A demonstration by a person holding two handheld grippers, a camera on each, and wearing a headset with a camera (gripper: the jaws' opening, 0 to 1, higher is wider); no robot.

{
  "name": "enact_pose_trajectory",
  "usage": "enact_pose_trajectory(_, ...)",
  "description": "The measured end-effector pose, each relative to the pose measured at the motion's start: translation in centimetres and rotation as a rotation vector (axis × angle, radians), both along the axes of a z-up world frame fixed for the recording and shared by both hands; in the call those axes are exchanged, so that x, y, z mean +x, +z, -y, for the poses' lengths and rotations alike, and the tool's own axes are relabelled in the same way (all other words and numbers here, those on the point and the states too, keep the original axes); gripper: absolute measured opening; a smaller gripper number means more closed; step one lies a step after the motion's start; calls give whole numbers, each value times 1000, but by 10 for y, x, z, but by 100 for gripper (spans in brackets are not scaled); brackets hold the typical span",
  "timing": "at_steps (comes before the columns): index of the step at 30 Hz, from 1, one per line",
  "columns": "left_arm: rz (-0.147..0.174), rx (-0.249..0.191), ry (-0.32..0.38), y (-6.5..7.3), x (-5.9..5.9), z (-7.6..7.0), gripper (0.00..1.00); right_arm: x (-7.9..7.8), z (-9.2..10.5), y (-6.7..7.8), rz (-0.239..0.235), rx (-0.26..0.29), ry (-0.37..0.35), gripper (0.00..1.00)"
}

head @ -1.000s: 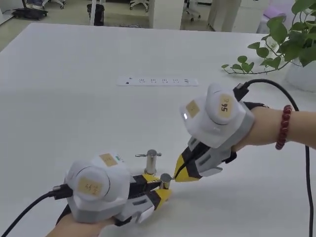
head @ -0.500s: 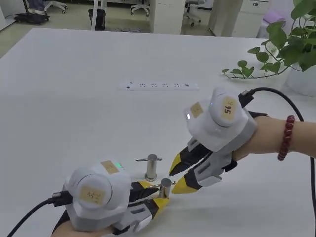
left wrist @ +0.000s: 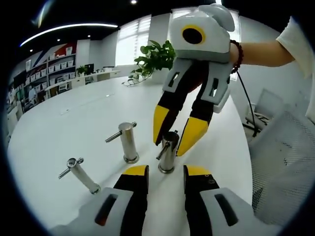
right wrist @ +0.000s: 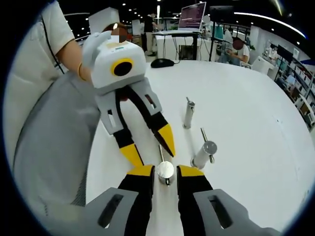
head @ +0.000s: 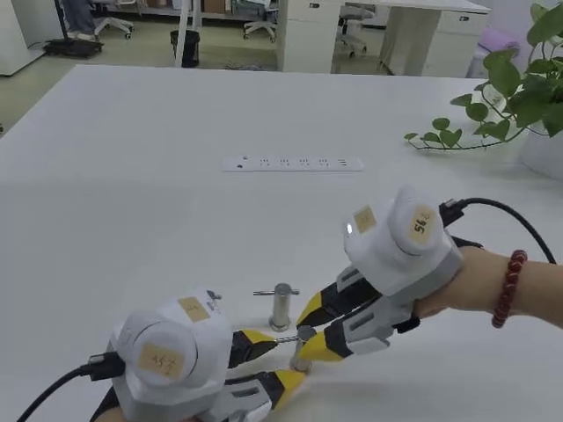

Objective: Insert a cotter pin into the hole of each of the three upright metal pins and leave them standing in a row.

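Three metal pins stand; left gripper and right gripper fingers both spread apart.

The head view looks forward and down over the desk, with the left tongs entering at 7 o'clock and the right tongs at 4. Each gripper view sits low and close, facing the other across one pin, which all three views share.

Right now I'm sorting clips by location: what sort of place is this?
Most likely an open-plan office: a large white table carrying a long white power strip, a leafy green potted plant, and wheeled office chairs in the background.
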State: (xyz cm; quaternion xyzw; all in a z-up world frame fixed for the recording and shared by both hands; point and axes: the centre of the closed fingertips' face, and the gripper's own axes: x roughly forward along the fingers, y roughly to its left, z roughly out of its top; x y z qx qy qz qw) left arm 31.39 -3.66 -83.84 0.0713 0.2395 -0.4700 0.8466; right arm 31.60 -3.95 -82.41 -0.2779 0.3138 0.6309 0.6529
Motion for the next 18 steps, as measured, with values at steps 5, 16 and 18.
enact_pose_trajectory(5,-4,0,9,0,-1,-3,27,0,0,-1,10,27,-7,16)
enact_pose_trajectory(16,-29,-85,55,19,1,-13,28,2,1,0,21,57,-29,14)
enact_pose_trajectory(18,-23,-84,59,21,0,-15,29,3,1,1,24,56,-31,13)
